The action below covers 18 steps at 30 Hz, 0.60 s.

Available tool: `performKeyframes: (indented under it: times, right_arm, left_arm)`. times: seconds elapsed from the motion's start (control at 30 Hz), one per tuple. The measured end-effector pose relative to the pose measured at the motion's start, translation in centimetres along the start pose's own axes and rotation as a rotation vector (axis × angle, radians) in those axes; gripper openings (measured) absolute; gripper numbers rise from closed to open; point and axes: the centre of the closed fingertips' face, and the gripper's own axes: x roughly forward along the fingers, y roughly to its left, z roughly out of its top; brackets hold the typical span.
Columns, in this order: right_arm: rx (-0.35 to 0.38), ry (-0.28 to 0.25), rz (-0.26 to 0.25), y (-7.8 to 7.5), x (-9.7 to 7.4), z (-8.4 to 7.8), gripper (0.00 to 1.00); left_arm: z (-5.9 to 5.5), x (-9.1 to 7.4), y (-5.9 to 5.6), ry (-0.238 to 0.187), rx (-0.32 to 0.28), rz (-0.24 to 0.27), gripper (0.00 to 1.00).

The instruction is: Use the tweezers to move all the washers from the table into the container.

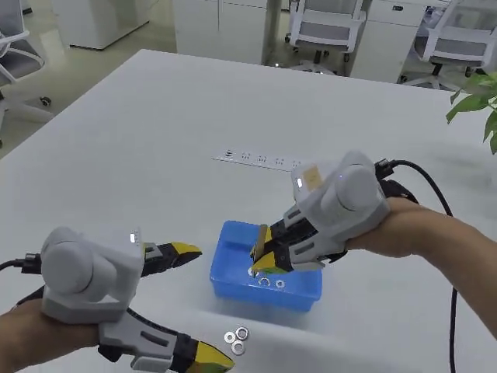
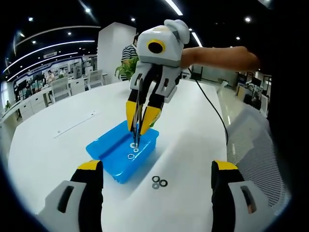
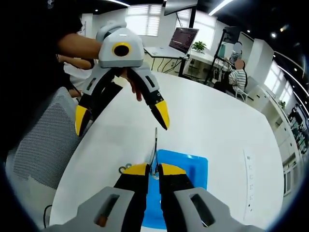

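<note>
The right tongs (image 1: 264,260) are pressed together on the tweezers (image 1: 258,245), which point down into the blue container (image 1: 233,233). The tweezer tips are down among the washers (image 1: 268,280) lying on its floor. The left tongs (image 1: 203,305) hang spread wide, gripping nothing, over the near left of the white tabletop (image 1: 155,140). A few loose washers (image 1: 237,339) lie on the tabletop just on the near side of the container.

Grey, yellow-tipped left gripper (image 1: 200,304), right gripper (image 1: 268,260)

Blue container (image 1: 268,298), silver washers (image 1: 236,339), white table (image 1: 155,140), left gripper (image 1: 210,305) and right gripper (image 1: 264,252) grey — jaws black, yellow-tipped.
</note>
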Motion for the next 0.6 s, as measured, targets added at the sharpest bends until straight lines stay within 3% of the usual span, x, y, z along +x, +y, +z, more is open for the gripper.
performKeyframes:
  times: [0.6]
  right_arm:
    - [0.005,0.041,-0.039,-2.1,2.4,-3.4,0.09]
  left_arm:
    - [0.3,0.6,1.1,0.005,0.000,0.002,0.99]
